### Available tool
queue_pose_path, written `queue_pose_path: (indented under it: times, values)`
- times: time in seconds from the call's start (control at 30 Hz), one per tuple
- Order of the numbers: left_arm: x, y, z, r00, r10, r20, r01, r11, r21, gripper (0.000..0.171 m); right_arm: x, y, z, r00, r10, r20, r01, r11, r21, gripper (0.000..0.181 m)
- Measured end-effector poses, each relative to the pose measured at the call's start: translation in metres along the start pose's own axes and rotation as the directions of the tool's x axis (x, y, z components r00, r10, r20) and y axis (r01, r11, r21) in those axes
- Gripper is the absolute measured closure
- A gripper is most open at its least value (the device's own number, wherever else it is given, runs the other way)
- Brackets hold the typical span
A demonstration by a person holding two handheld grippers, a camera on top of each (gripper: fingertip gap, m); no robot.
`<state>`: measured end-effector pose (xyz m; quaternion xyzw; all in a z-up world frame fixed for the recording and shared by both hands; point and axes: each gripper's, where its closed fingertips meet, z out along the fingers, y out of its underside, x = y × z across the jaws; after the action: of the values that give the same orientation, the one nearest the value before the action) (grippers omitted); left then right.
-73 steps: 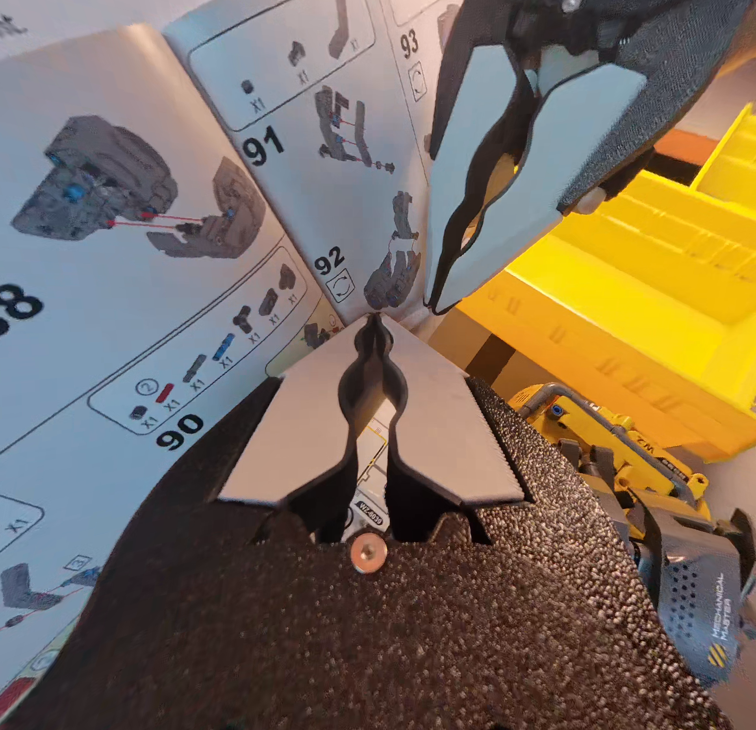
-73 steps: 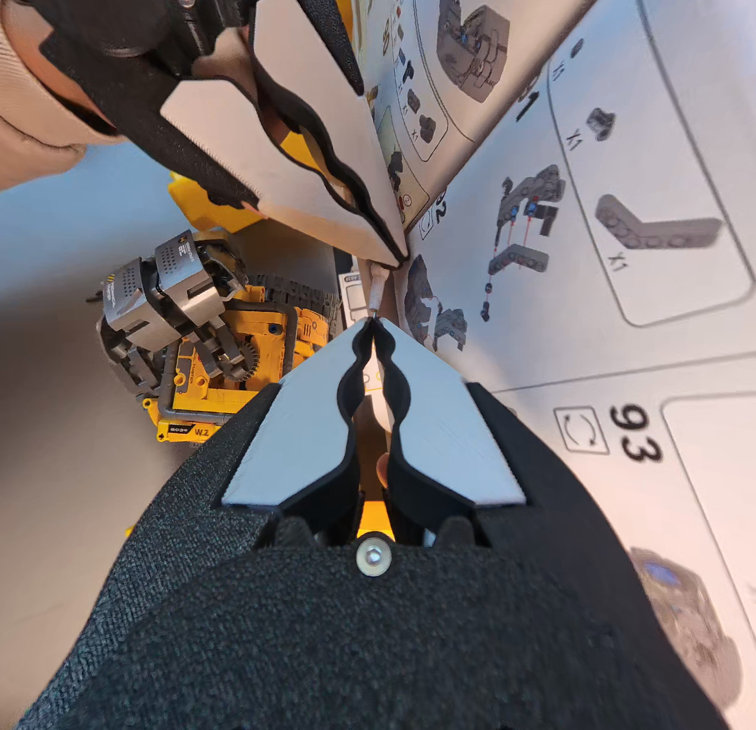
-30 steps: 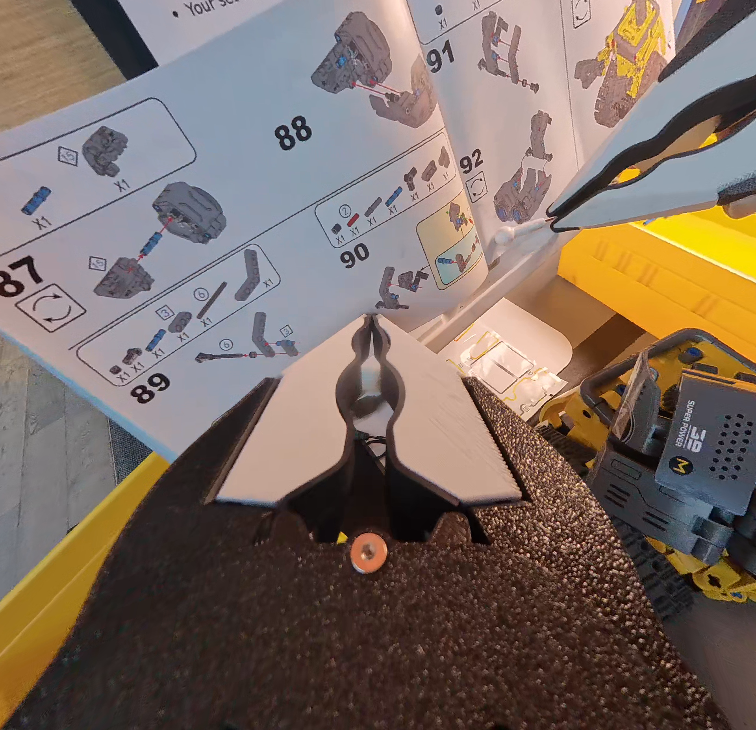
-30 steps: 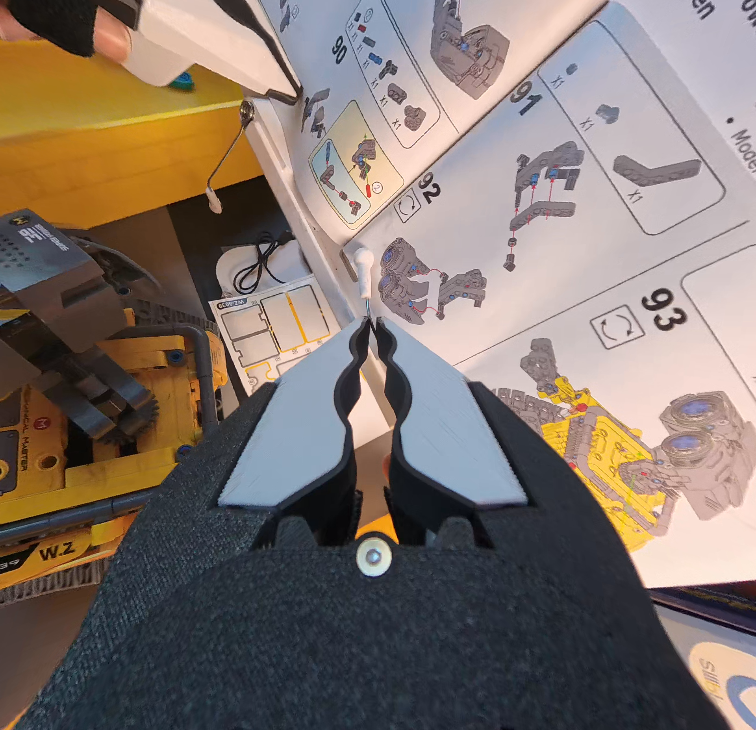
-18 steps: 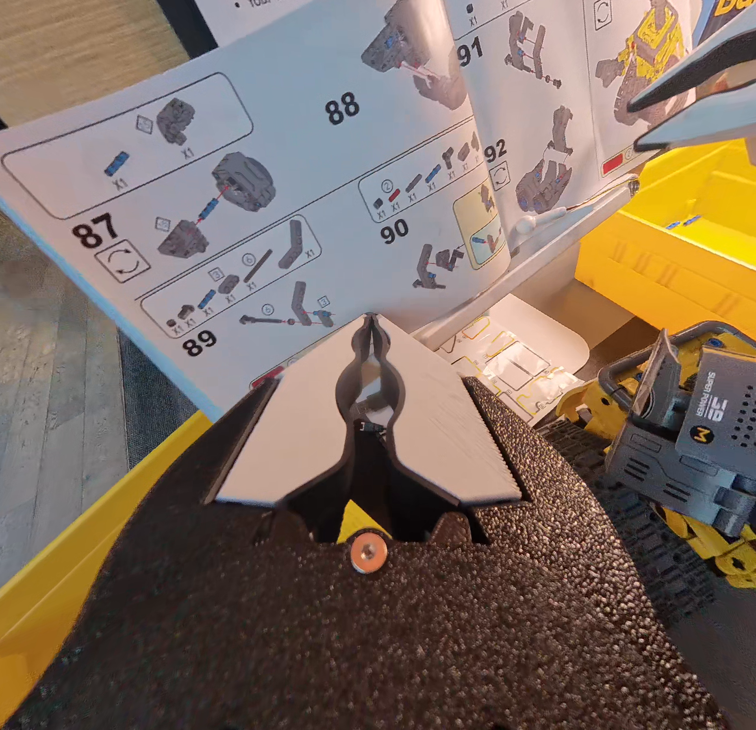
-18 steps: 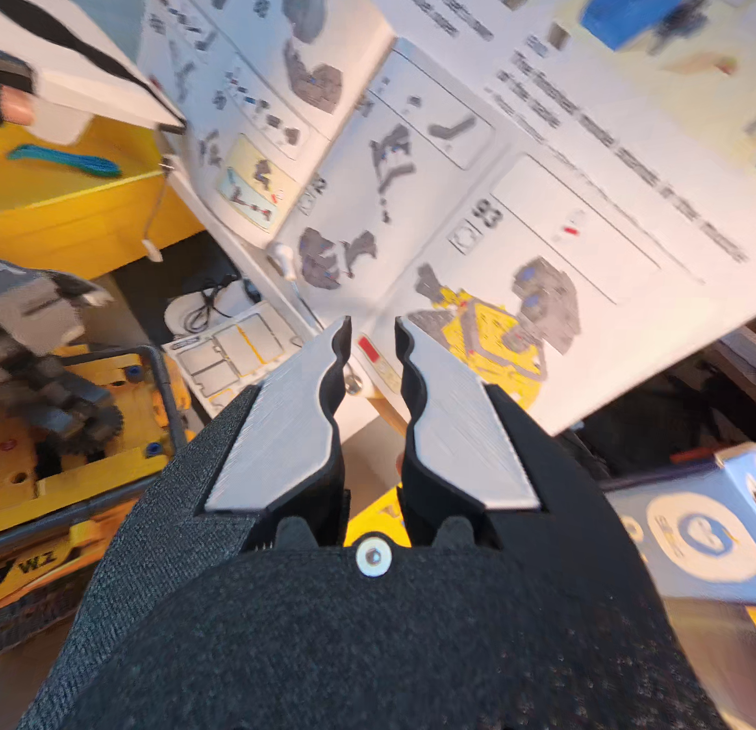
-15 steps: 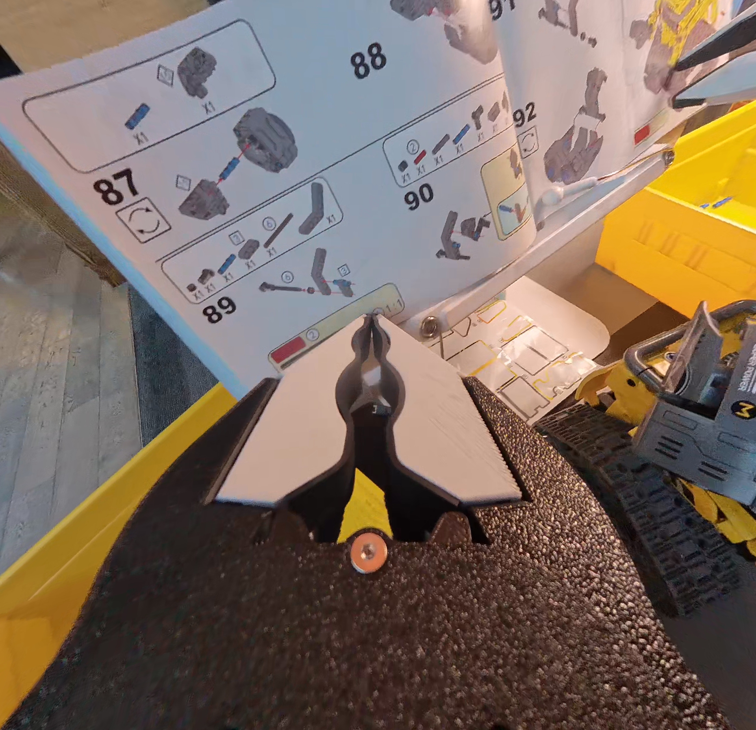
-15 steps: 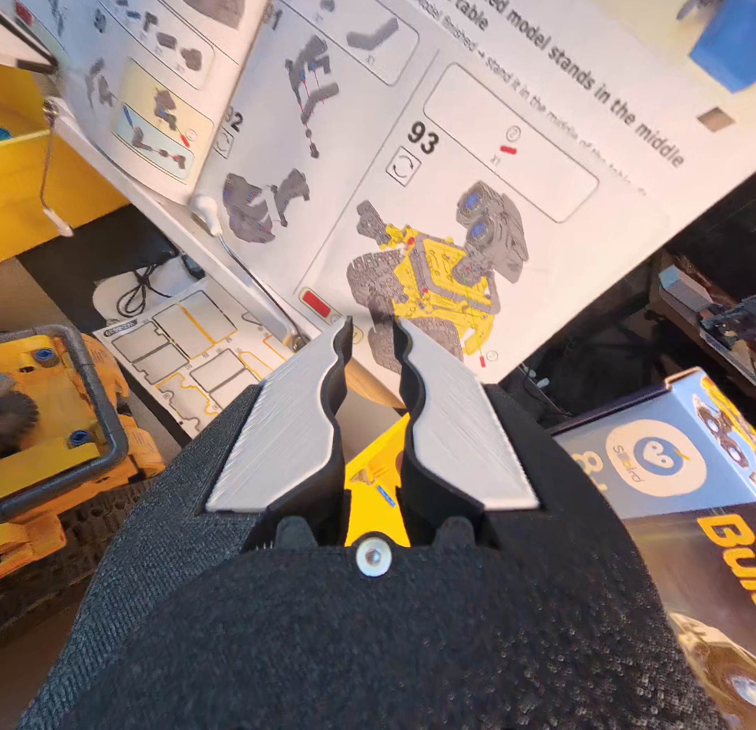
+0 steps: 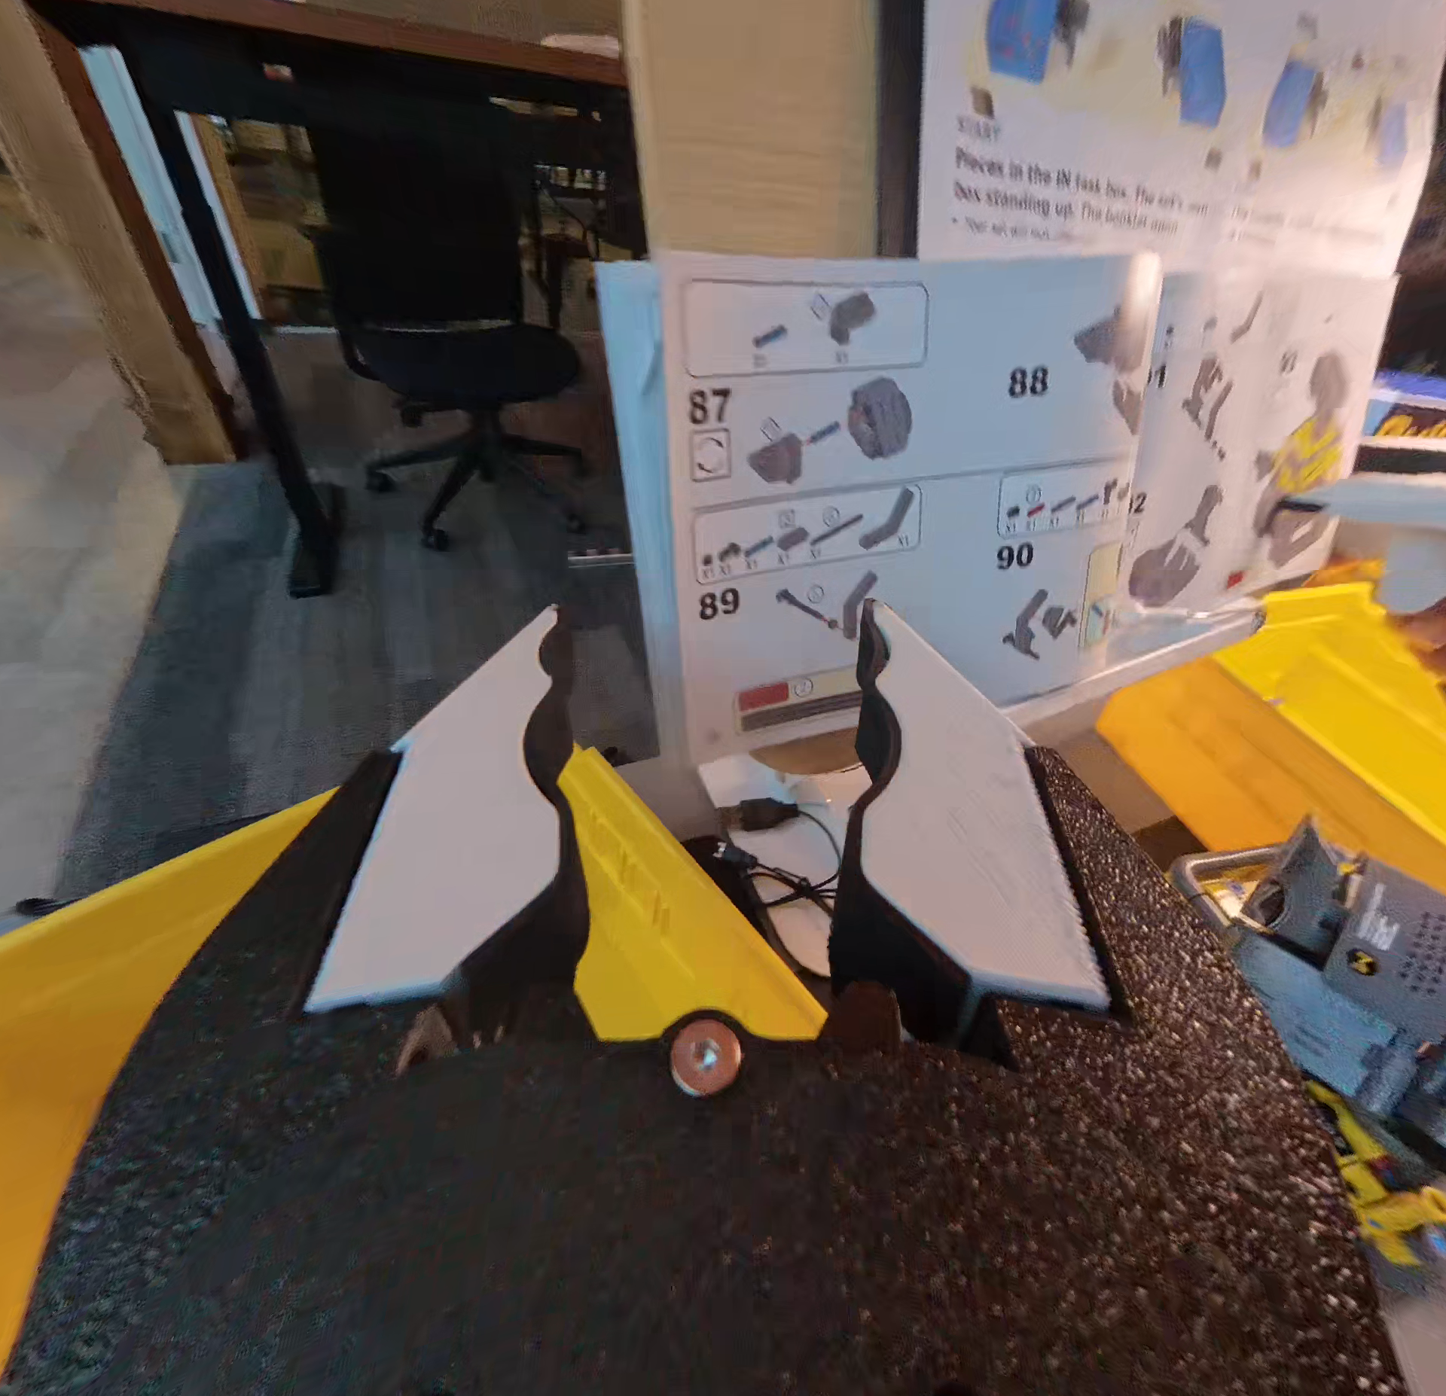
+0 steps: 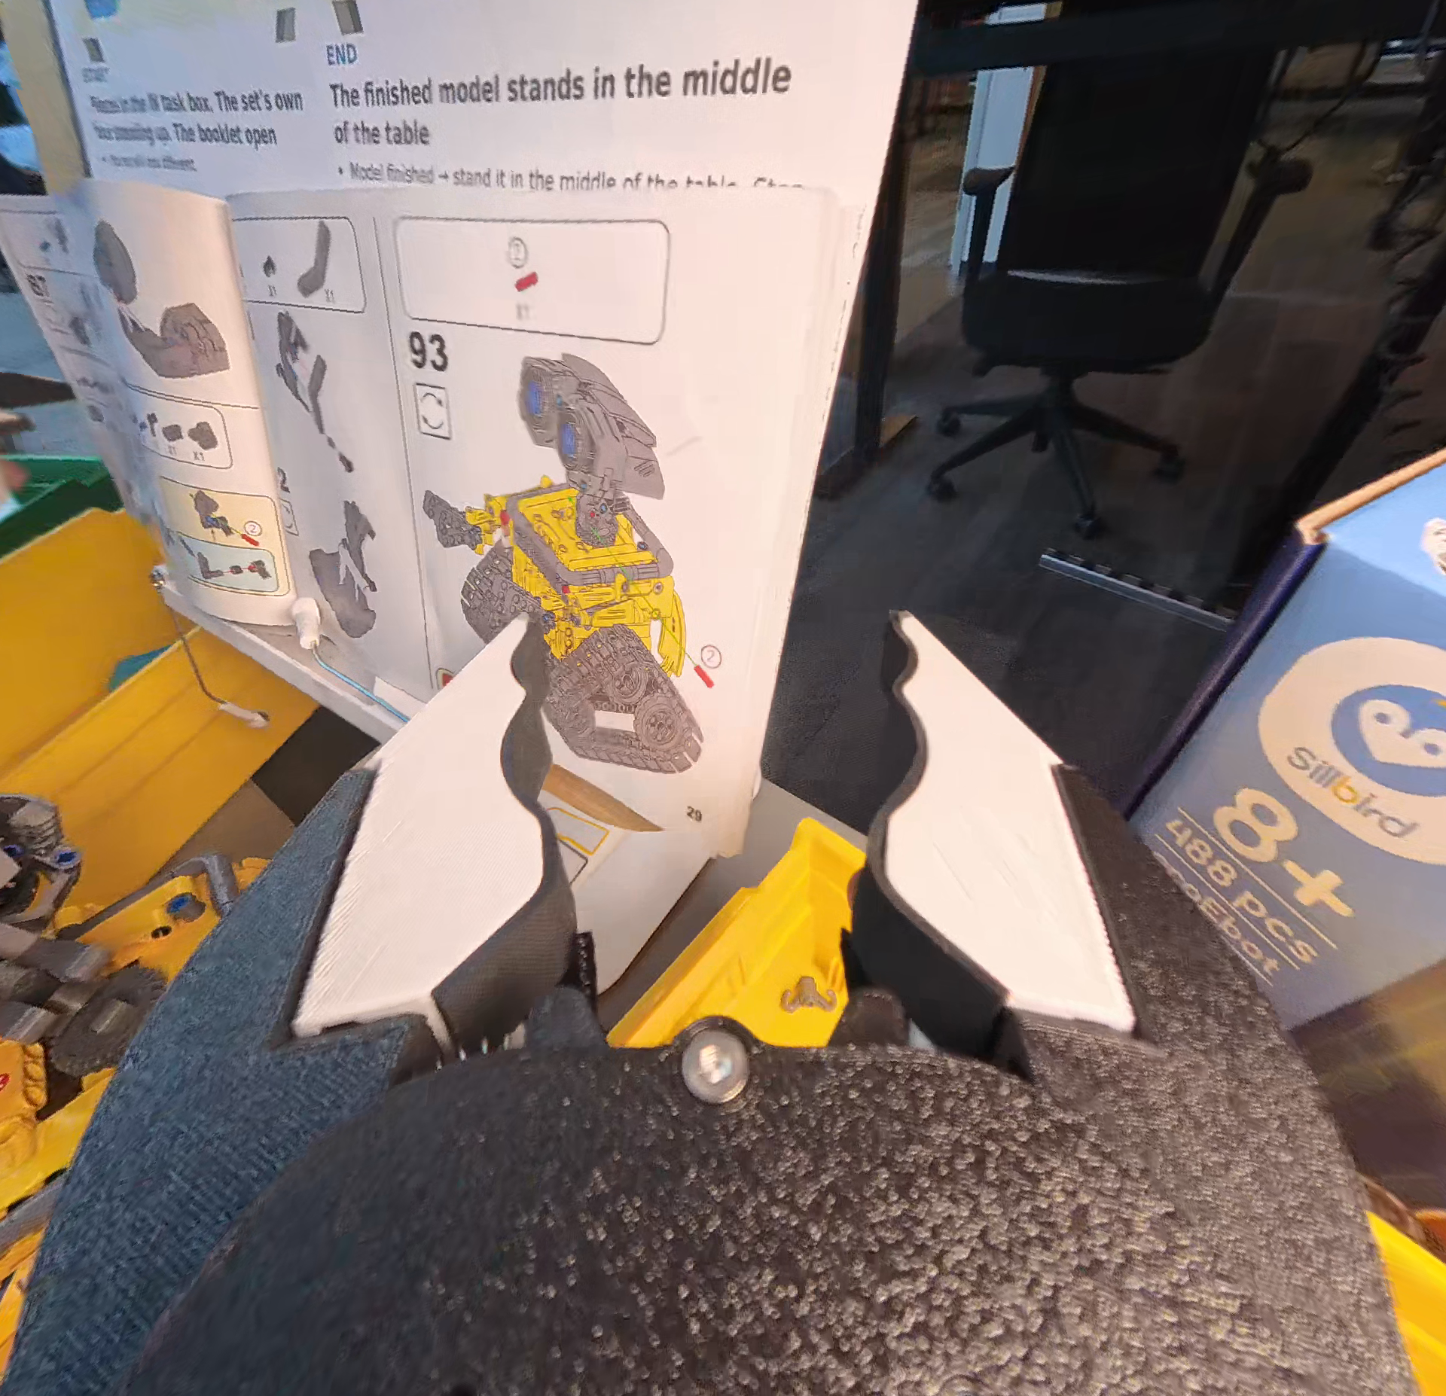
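An open instruction booklet (image 9: 861,435) stands upright on a white stand, with thin wire page holders (image 10: 307,617) across its lower edge. My left gripper (image 9: 710,611) is open and empty, a short way in front of the booklet's left page and above a yellow tray (image 9: 665,897). My right gripper (image 10: 710,621) is open and empty in front of the right page (image 10: 548,459); one of its fingers shows at the right edge of the left wrist view (image 9: 1393,513). A grey and yellow brick model (image 9: 1330,967) lies right of the left gripper; it also shows in the right wrist view (image 10: 70,936).
A white cable (image 9: 771,819) lies at the stand's foot. Yellow bins stand right of the stand (image 9: 1291,717), left of it (image 10: 102,693) and under the right gripper (image 10: 782,952). A blue box (image 10: 1330,772) stands at the right. A poster (image 10: 548,75) hangs behind; an office chair (image 9: 462,357) stands beyond.
Both grippers were shut close at the booklet's lower edge by the wire holders. Both have opened wide and pulled back, and the booklet now stands farther off.
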<state>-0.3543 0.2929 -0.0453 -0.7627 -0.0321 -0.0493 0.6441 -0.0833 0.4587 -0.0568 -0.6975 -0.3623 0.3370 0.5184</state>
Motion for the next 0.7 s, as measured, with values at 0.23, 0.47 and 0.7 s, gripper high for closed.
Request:
queue_pose_path:
  times: [0.23,0.47,0.7]
  values:
    - [0.018,0.022,0.028,0.874,-0.226,-0.430,0.154,0.969,-0.196,0.137,-0.011,-0.002,0.002,0.988,0.014,0.152,-0.012,1.000,-0.013,0.130]
    - [0.017,0.022,0.028,0.839,-0.306,-0.449,0.226,0.948,-0.224,0.144,-0.015,-0.001,-0.008,0.971,0.099,0.218,-0.086,0.994,-0.067,0.142]
    - [0.026,0.025,0.012,0.813,-0.396,-0.427,0.264,0.904,-0.336,0.145,-0.025,0.004,-0.025,0.966,0.149,0.212,-0.116,0.980,-0.161,0.144]
